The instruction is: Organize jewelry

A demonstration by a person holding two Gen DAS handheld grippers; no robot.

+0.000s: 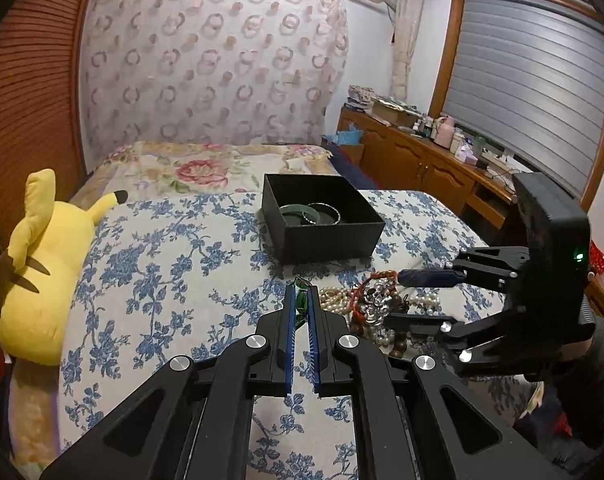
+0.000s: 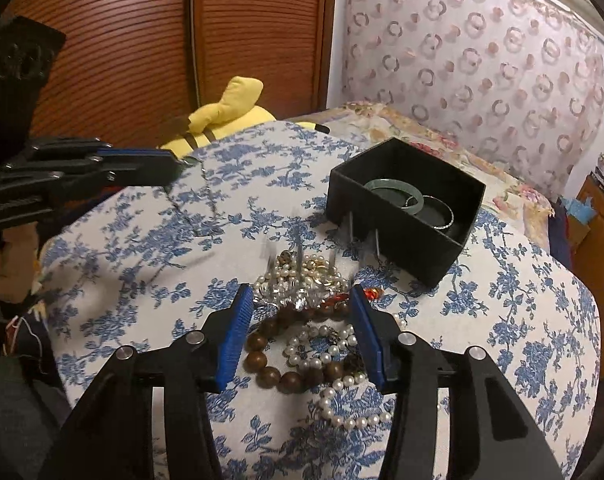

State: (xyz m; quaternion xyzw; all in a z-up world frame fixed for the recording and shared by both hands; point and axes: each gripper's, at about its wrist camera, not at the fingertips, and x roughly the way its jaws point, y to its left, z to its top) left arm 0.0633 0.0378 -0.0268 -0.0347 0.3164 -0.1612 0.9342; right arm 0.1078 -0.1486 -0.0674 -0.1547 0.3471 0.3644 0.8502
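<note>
My left gripper clenches a thin chain necklace; my right gripper, released, straddles the bead-and-pearl jewelry pile beside the open black box. No readable writing.

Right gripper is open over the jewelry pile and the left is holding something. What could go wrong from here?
1. The right gripper straddles a tangle of wooden bead bracelet and pearl strands; closing may lift several pieces at once.
2. The left gripper pinches a small green piece only at its tips, and a thin chain dangles from it; either may slip or snag short of the black box.
</note>
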